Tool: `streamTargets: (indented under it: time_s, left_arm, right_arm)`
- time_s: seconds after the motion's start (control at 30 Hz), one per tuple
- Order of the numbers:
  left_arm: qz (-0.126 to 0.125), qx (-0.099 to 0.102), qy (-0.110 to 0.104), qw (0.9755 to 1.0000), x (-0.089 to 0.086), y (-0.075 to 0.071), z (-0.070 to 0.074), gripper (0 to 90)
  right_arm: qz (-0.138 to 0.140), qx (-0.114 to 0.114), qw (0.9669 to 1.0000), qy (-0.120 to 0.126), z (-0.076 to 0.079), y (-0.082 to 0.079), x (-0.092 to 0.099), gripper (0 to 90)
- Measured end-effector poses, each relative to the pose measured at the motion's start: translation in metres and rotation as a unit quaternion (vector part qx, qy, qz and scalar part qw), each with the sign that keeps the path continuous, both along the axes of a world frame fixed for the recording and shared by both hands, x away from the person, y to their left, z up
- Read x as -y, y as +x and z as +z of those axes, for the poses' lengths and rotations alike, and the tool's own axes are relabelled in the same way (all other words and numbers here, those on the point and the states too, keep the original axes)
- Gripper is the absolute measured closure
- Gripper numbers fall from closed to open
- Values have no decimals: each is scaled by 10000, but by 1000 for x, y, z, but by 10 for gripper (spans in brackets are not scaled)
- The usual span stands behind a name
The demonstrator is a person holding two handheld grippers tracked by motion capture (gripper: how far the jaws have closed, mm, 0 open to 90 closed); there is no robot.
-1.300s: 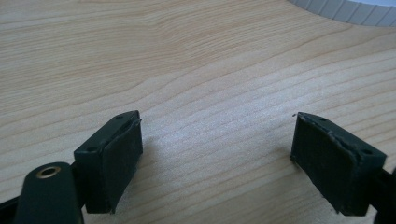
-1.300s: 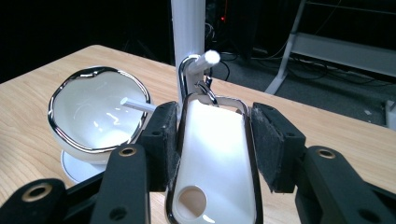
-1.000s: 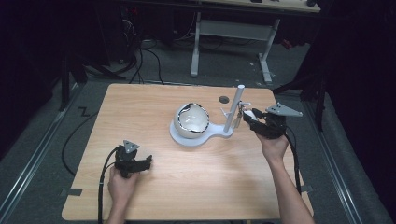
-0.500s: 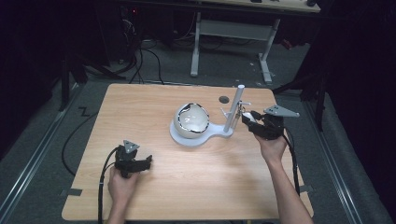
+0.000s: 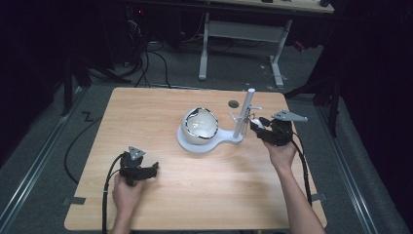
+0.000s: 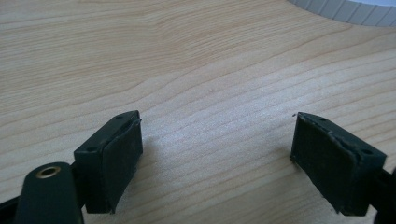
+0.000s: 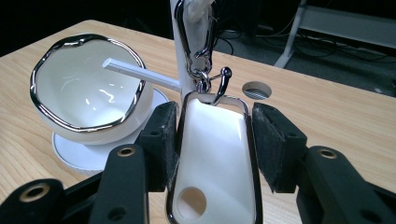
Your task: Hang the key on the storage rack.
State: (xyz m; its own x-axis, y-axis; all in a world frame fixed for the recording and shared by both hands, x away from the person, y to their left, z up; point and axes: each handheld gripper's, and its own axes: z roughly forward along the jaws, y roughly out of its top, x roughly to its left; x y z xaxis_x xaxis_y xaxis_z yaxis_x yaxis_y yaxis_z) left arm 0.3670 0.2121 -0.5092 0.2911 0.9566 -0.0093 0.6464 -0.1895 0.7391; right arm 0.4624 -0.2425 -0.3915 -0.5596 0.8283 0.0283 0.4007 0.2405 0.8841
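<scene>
A white stand [image 5: 195,146] in the middle of the table carries a white bowl with a chrome rim [image 5: 199,124] [image 7: 86,88] and an upright post [image 5: 247,114]. A metal clasp [image 7: 203,60] hangs from a peg on the post and holds a flat white tag with a chrome rim [image 7: 212,154]. My right gripper [image 5: 255,124] [image 7: 215,140] reaches in from the right of the post, with a pad against each side of the tag. My left gripper [image 5: 152,169] [image 6: 217,154] rests low on the table at the front left, open with only bare wood between its pads.
A round cable hole [image 5: 234,104] [image 7: 256,89] lies in the wooden table top [image 5: 146,112] behind the post. A thin white rod [image 7: 140,74] sticks out sideways from the post over the bowl. Cables and a desk frame [image 5: 243,34] stand on the floor beyond.
My right gripper has edged slightly left toward the post, still around the tag. The left hand and its gripper have stayed where they were.
</scene>
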Motion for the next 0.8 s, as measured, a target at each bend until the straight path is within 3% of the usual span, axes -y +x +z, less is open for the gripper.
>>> streamTargets:
  time_s: [0.43, 0.8]
  left_arm:
    - [0, 0, 0, 10000, 0, 0, 0, 170]
    - [-1, -1, 2, 10000, 0, 0, 0, 170]
  right_arm:
    - [-35, -168, 9999, -5, -10, 3, 0, 515]
    - [-83, -151, 9998, 61, -12, 1, 2, 500]
